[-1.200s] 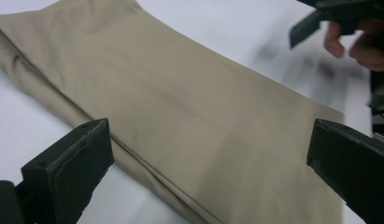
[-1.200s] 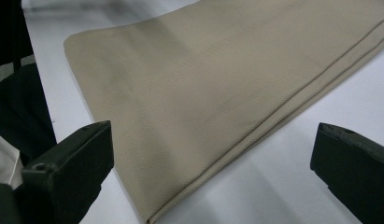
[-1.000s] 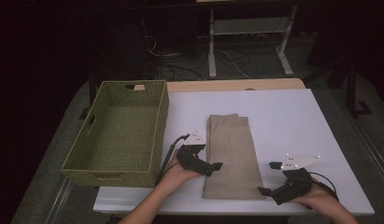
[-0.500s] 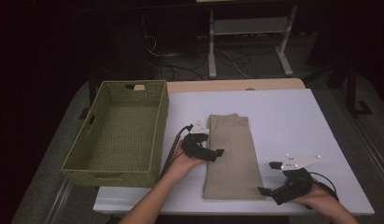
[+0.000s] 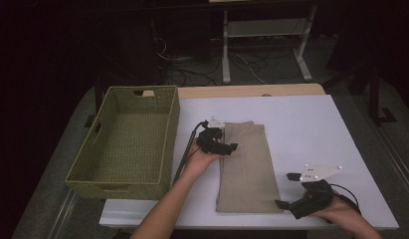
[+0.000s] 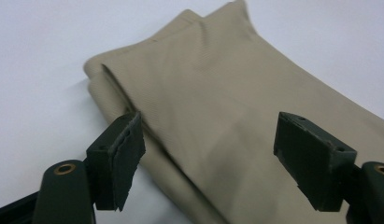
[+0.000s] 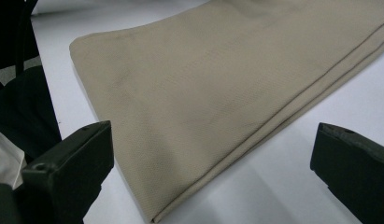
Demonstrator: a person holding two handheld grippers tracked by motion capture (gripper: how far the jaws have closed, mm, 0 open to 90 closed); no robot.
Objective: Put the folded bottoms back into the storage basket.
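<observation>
A folded tan cloth lies lengthwise in the middle of the white table. My left gripper hovers at the cloth's left edge near its far end, open, with the tan cloth between and beyond its jaws. My right gripper is open at the cloth's near right corner, just off the fabric. In the right gripper view the tan cloth spreads ahead of the wide-apart jaws, its folded layers visible along the edge.
A green woven basket stands empty on the left of the table, close to my left hand. A wooden strip runs along the table's far edge. Beyond it are a metal frame's legs and cables on the floor.
My left gripper has moved away from me along the cloth's left edge, toward its far end. The right gripper has stayed at the near right corner.
</observation>
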